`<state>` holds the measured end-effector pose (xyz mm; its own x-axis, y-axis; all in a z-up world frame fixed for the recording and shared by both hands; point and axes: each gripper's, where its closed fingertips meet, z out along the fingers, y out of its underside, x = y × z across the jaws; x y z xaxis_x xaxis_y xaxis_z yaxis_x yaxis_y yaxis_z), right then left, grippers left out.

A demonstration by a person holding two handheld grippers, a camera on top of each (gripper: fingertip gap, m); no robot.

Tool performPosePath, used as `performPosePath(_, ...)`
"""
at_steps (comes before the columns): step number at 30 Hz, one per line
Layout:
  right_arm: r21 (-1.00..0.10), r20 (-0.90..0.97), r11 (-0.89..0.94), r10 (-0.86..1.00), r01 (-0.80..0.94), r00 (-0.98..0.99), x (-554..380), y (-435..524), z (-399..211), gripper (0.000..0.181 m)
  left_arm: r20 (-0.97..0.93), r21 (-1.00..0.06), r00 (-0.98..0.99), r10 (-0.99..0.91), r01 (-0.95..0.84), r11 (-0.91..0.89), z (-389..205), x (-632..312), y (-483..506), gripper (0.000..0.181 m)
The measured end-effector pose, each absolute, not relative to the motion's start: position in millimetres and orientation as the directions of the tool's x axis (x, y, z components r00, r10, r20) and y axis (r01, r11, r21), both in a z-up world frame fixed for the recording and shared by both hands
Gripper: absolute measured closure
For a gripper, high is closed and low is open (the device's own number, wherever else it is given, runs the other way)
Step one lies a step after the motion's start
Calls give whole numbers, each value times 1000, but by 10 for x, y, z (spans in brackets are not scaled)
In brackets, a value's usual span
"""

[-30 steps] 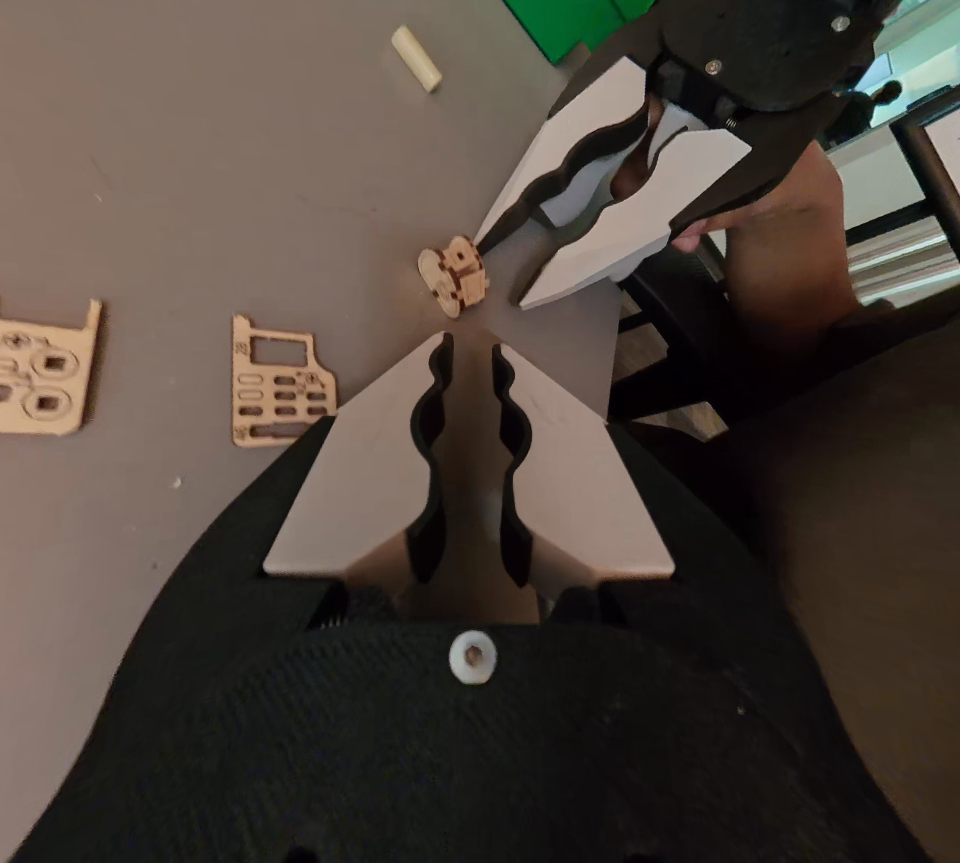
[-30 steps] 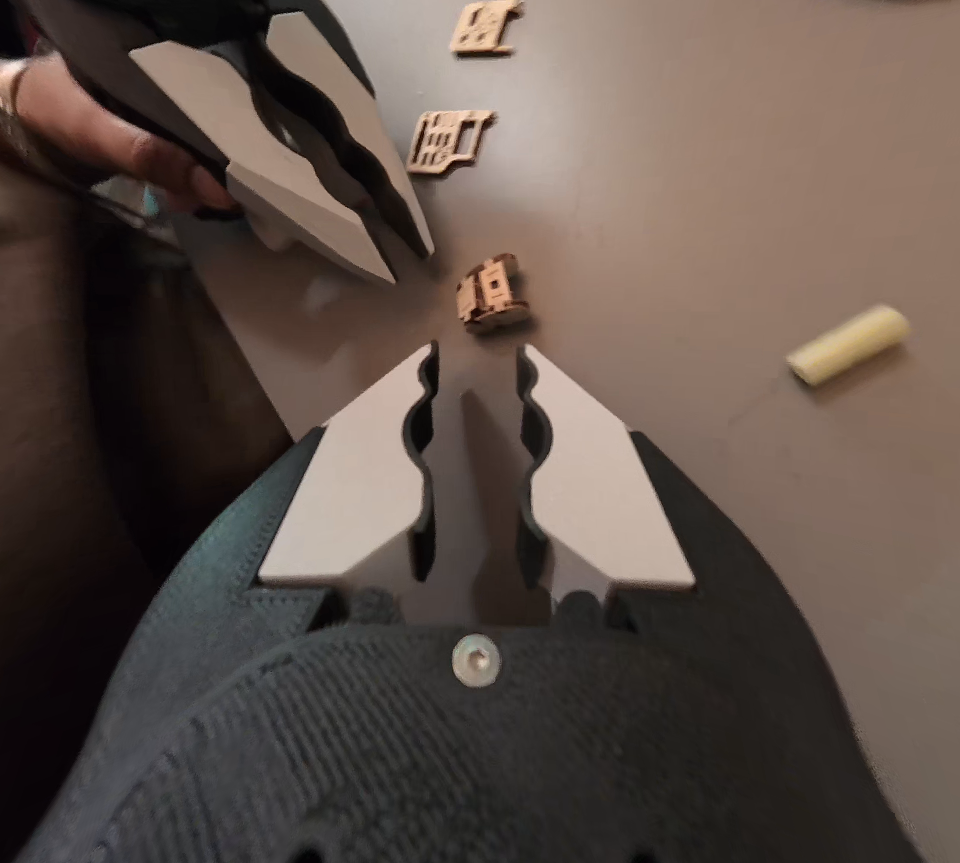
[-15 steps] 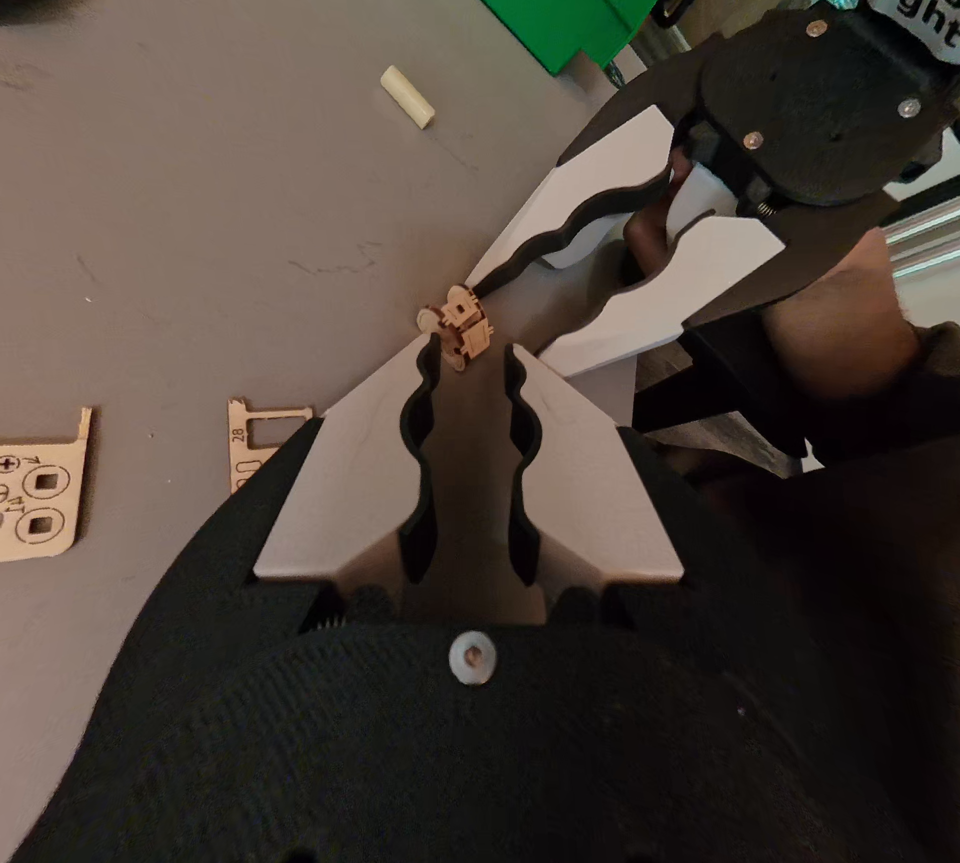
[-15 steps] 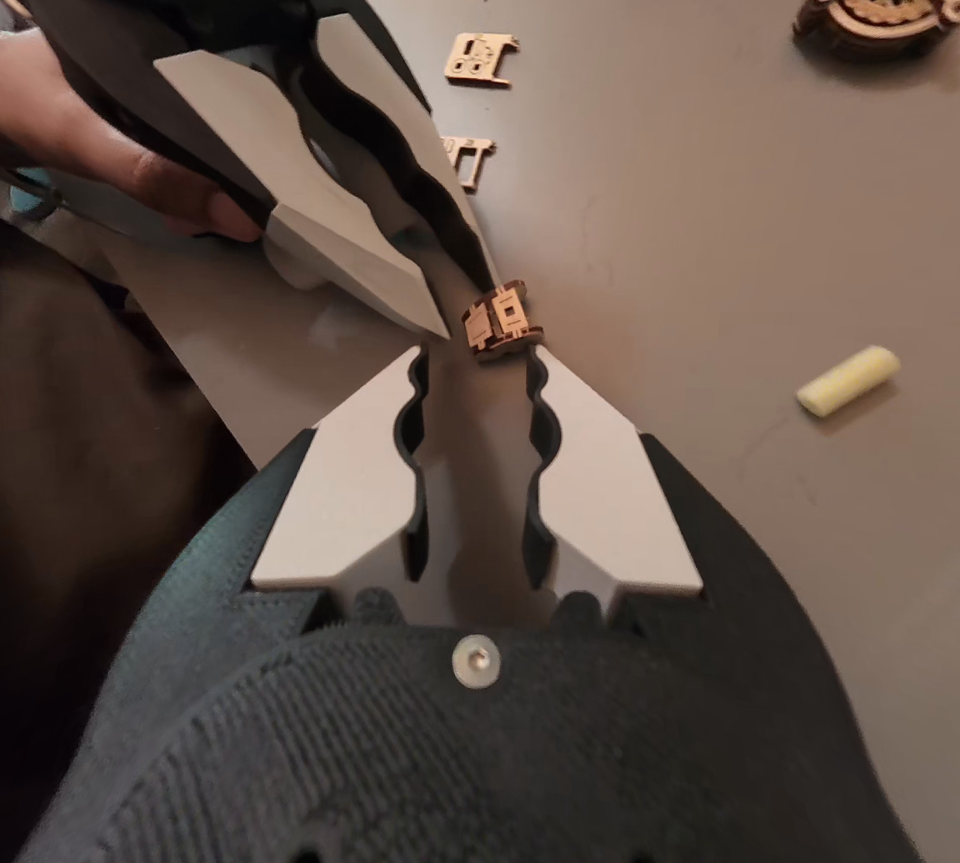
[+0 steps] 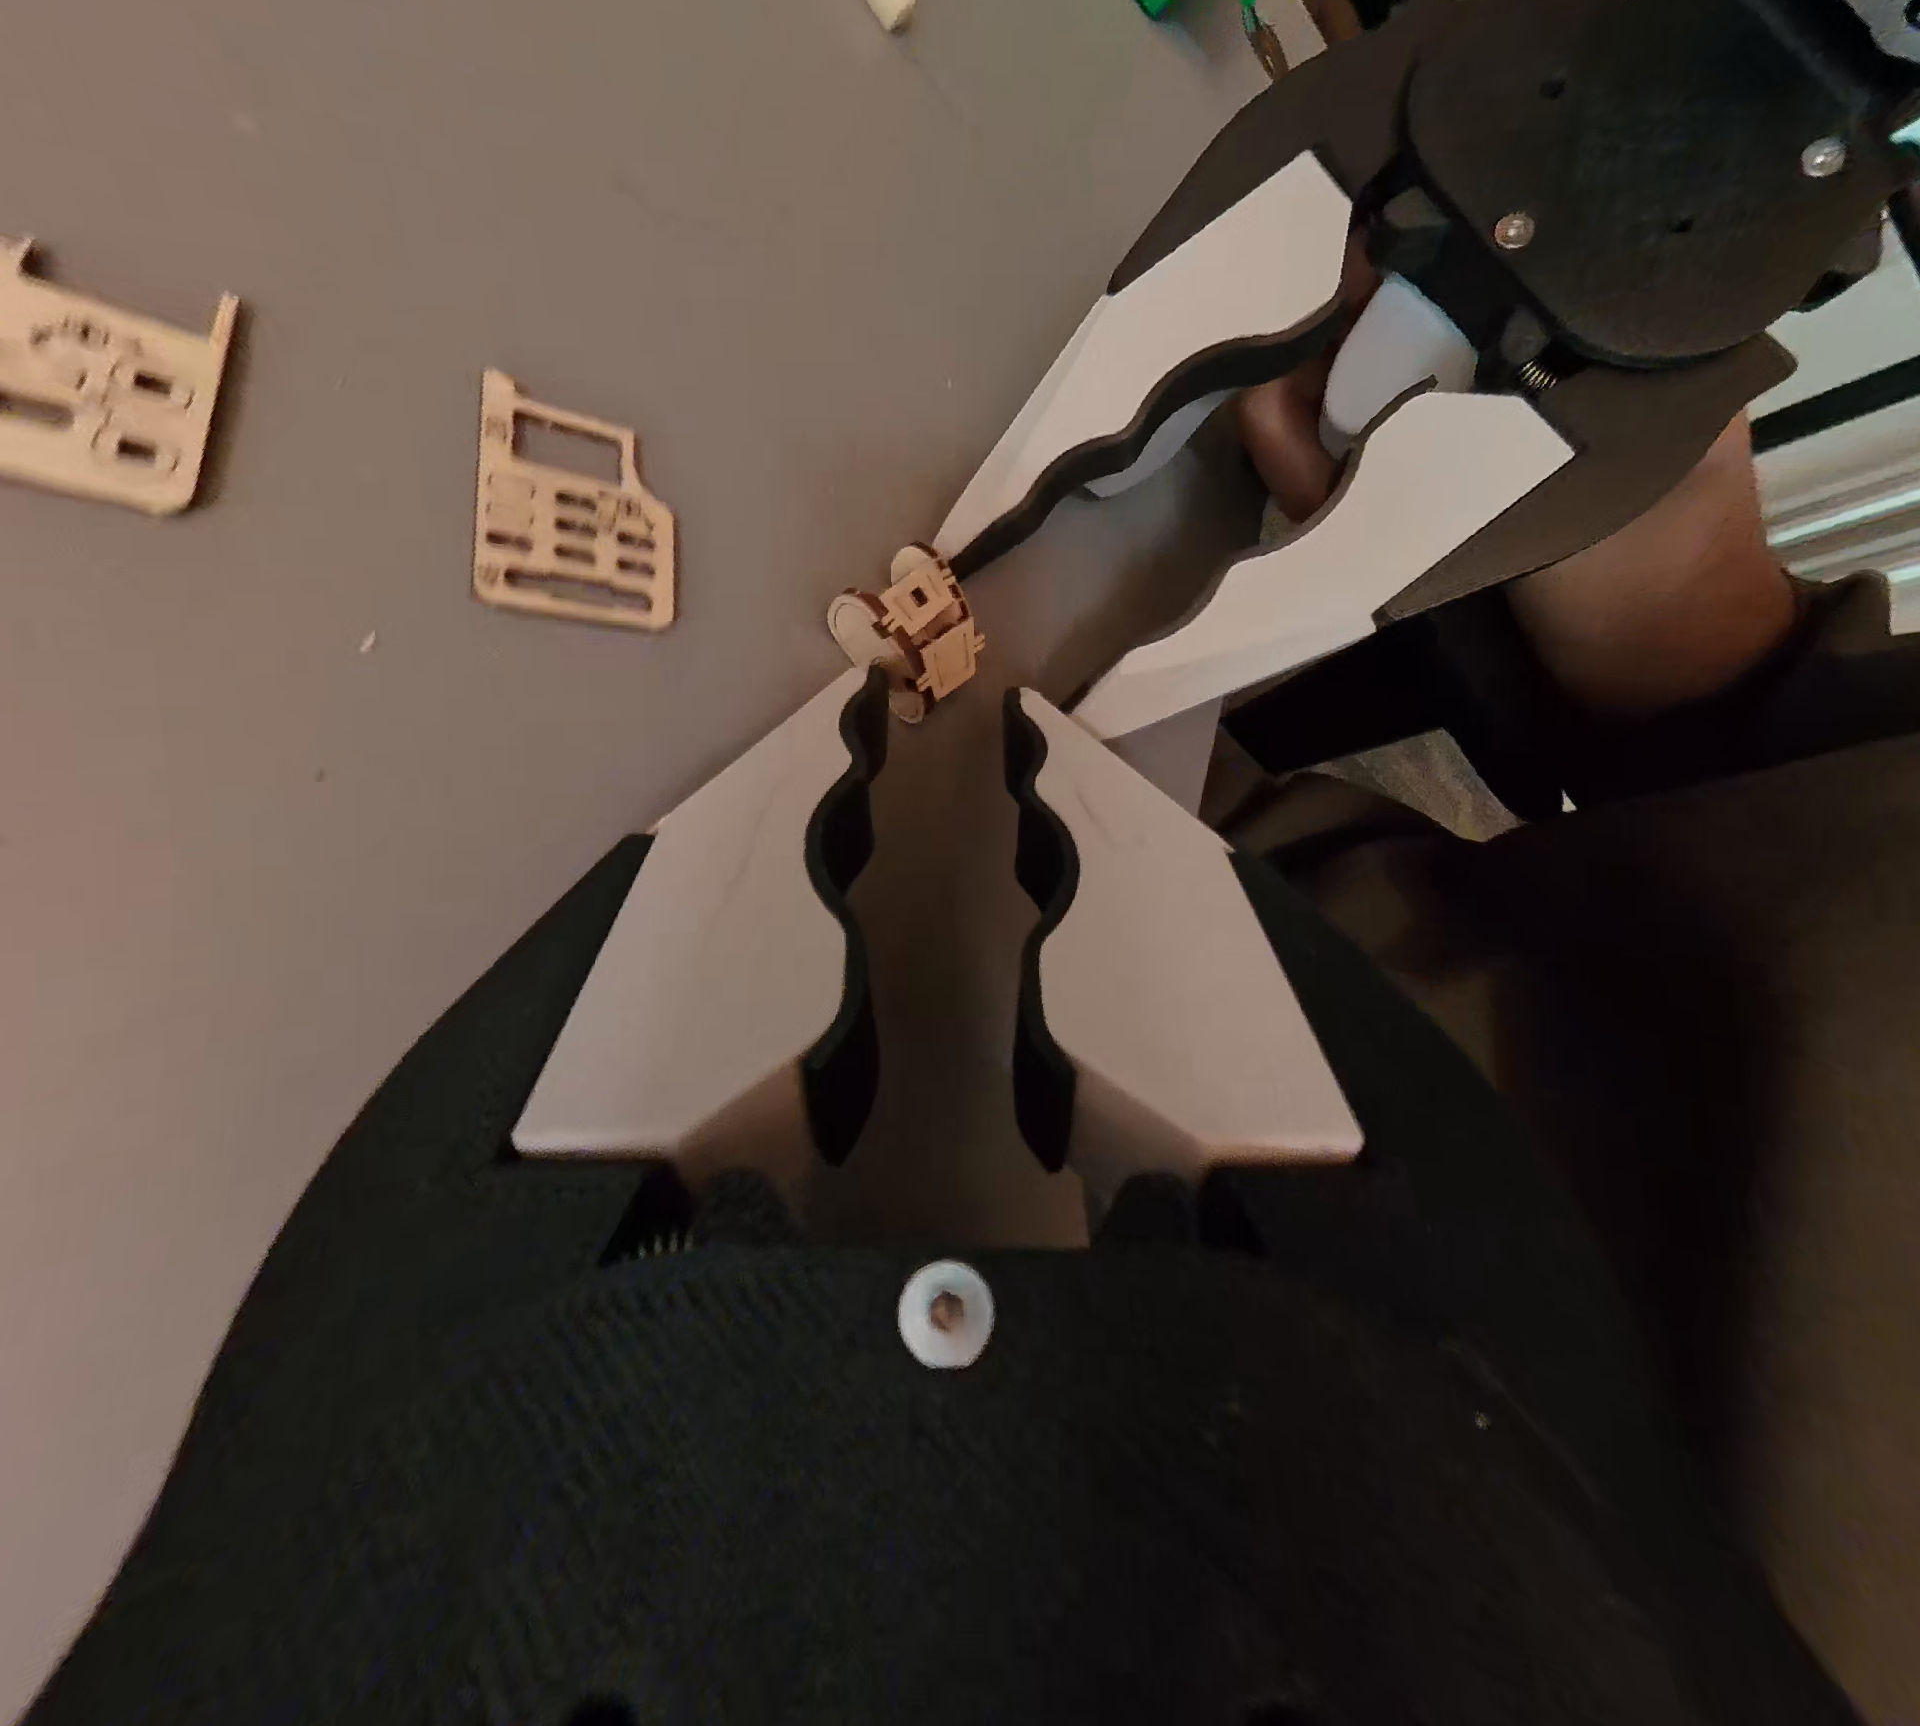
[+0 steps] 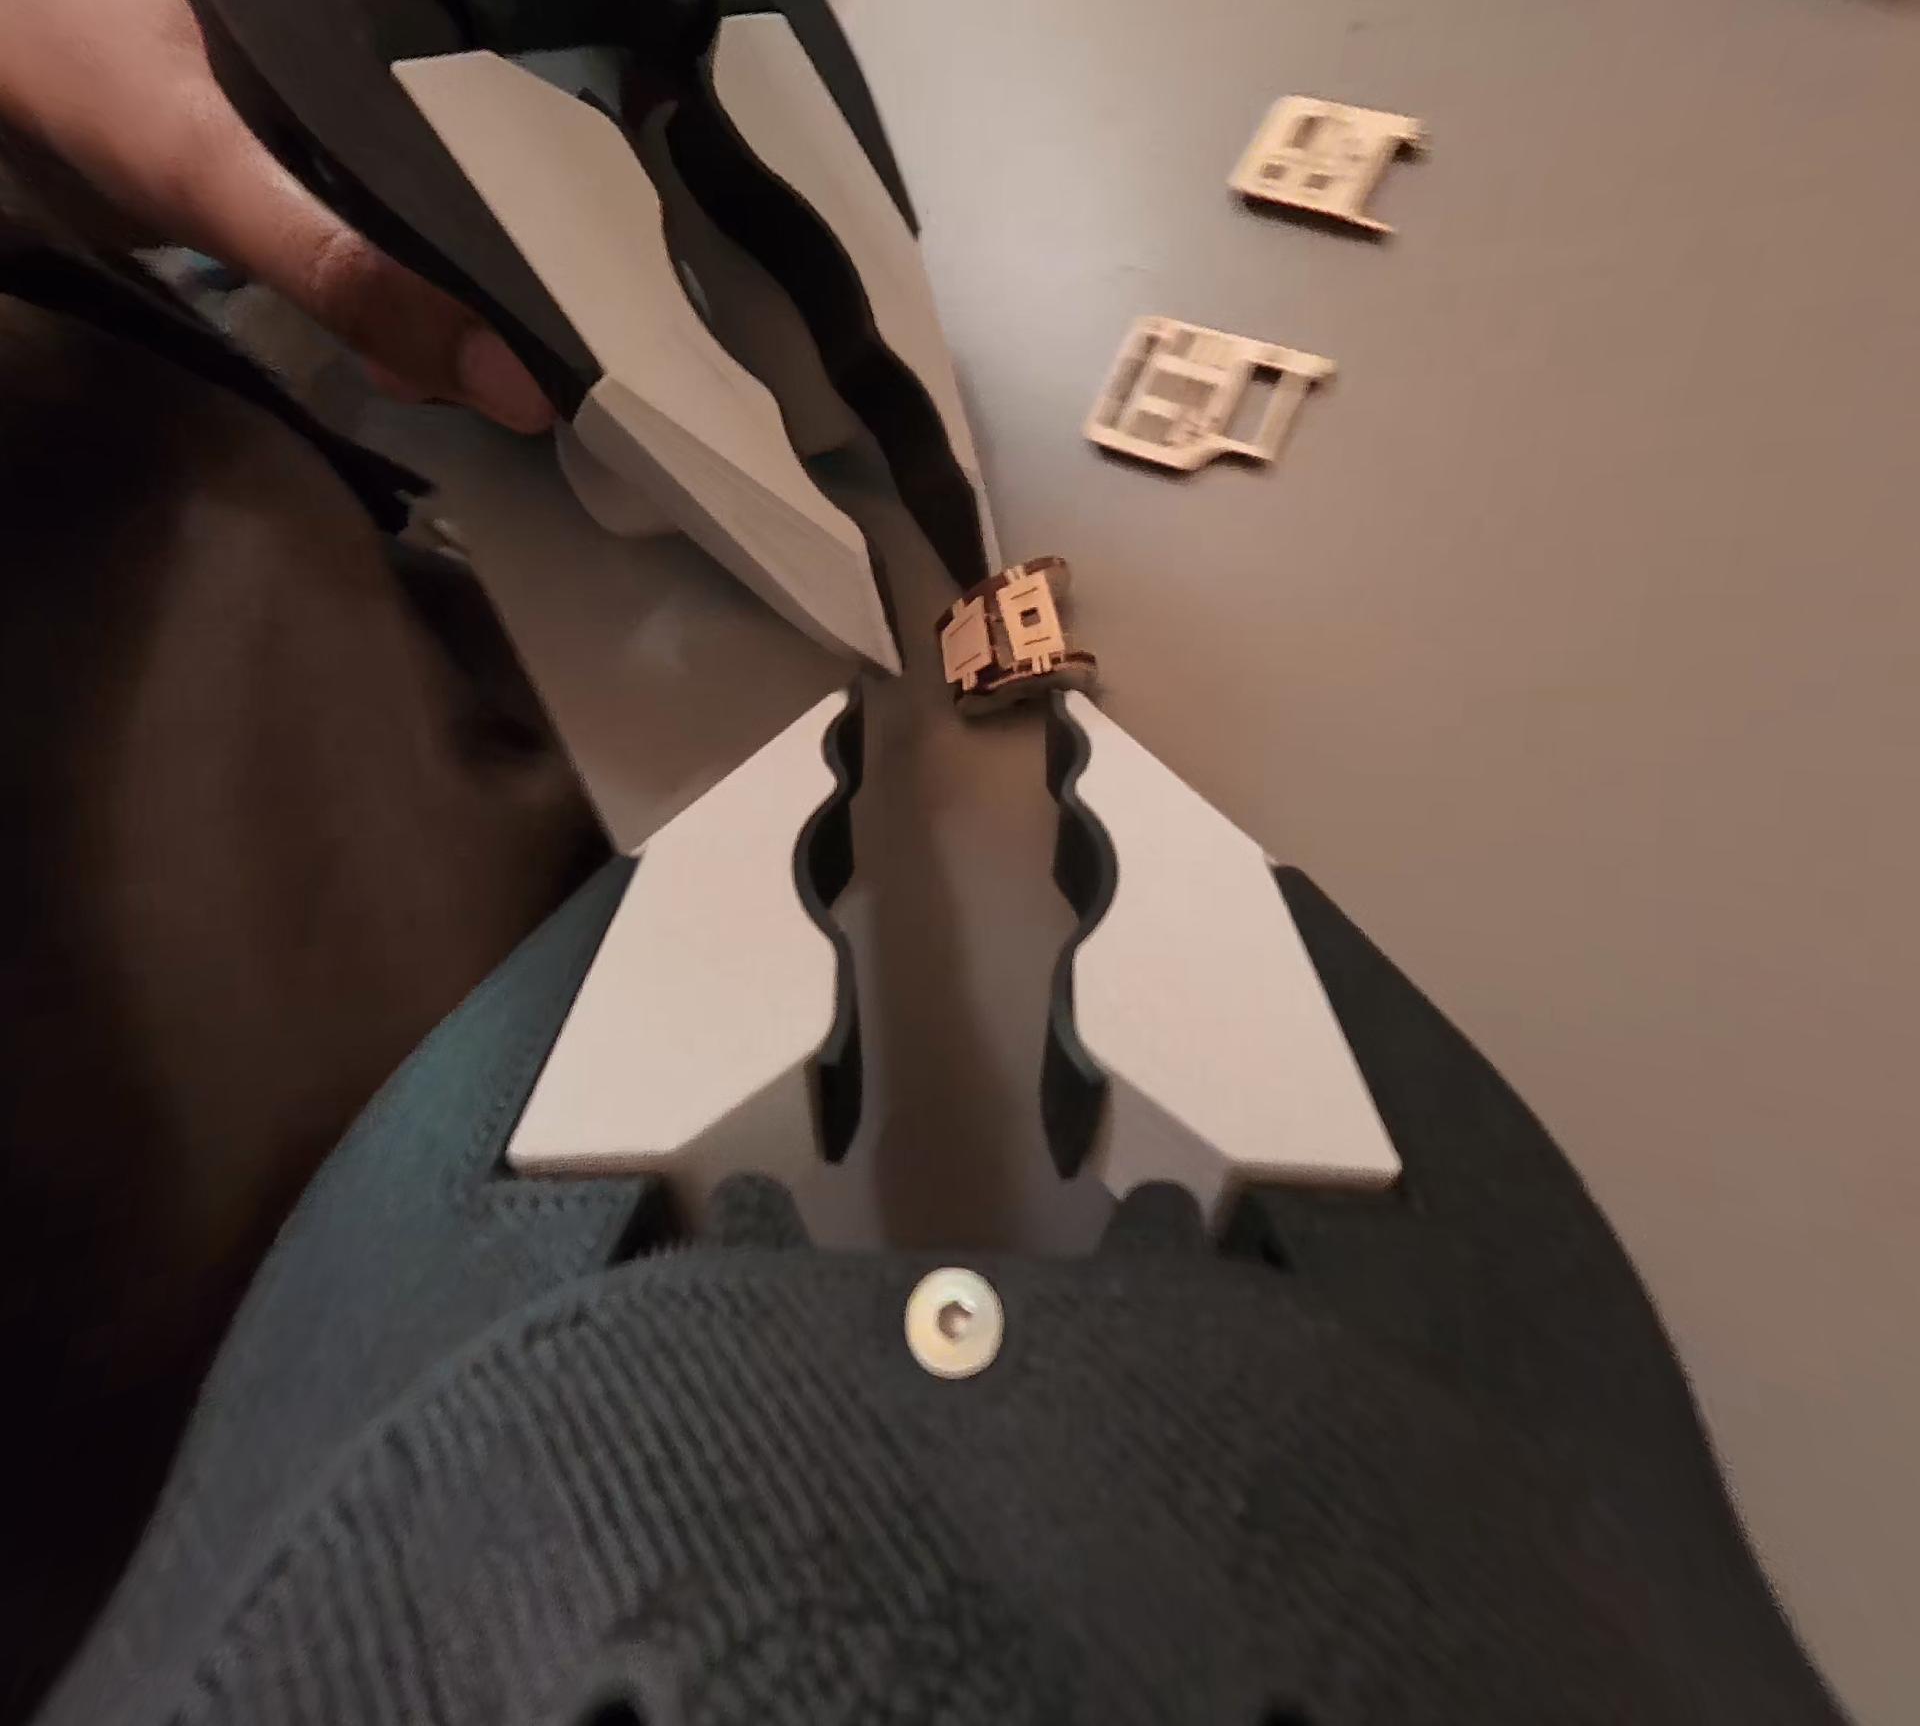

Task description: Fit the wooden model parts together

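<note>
You have both the left tongs (image 5: 940, 697) and the right tongs (image 6: 956, 700) spread apart and empty around the small wooden piece (image 5: 912, 629) lying near the table (image 5: 520, 118) edge, probably to trap it from two sides.
</note>
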<state>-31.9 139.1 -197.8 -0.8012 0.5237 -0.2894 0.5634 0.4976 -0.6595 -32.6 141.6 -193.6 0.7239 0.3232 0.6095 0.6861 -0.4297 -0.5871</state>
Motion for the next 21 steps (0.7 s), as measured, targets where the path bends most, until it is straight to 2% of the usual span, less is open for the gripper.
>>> performPosePath(5, -661, -365, 471, 479, 584, -798, -212, 1199, -1957, 146, 630, -589, 699, 339, 714, -378, -1883, -333, 1156, 160)
performPosePath(10, -685, -341, 405, 556, 605, -758, -297, 1216, -1916, 146, 620, -622, 720, 311, 693, -364, -1857, -407, 1023, 160)
performPosePath(15, -711, -230, 378, 672, 593, -704, -400, 1431, -1922, 144, 641, -630, 725, 251, 684, -368, -1837, -347, 1103, 160)
performPosePath(21, -715, -381, 257, 636, 650, -671, -353, 1356, -1955, 151, 667, -598, 699, 258, 709, -373, -1873, -333, 1199, 159)
